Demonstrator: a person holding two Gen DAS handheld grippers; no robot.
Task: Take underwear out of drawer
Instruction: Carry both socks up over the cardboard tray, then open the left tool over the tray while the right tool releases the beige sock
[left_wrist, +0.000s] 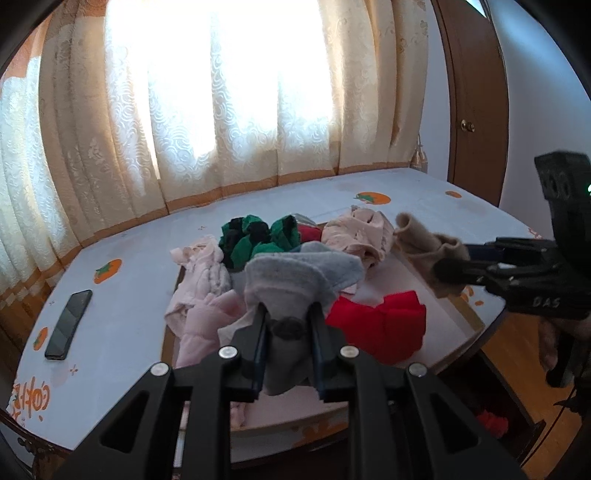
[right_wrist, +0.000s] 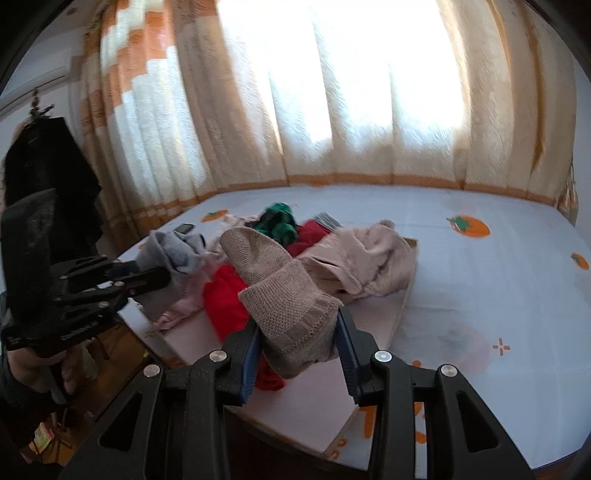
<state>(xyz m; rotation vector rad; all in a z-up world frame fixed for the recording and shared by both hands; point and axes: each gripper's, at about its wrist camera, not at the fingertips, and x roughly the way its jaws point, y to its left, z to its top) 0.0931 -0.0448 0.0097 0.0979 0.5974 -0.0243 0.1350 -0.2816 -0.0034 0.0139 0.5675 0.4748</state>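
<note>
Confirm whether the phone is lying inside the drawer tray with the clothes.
No, the black phone lies on the patterned tablecloth, left of the tray and apart from the clothes.

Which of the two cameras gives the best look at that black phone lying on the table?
The left wrist view. There the flat black phone lies in full on the white tablecloth with orange fruit prints, unobstructed. In the right wrist view only a small dark sliver of it peeks out behind the grey sock.
</note>
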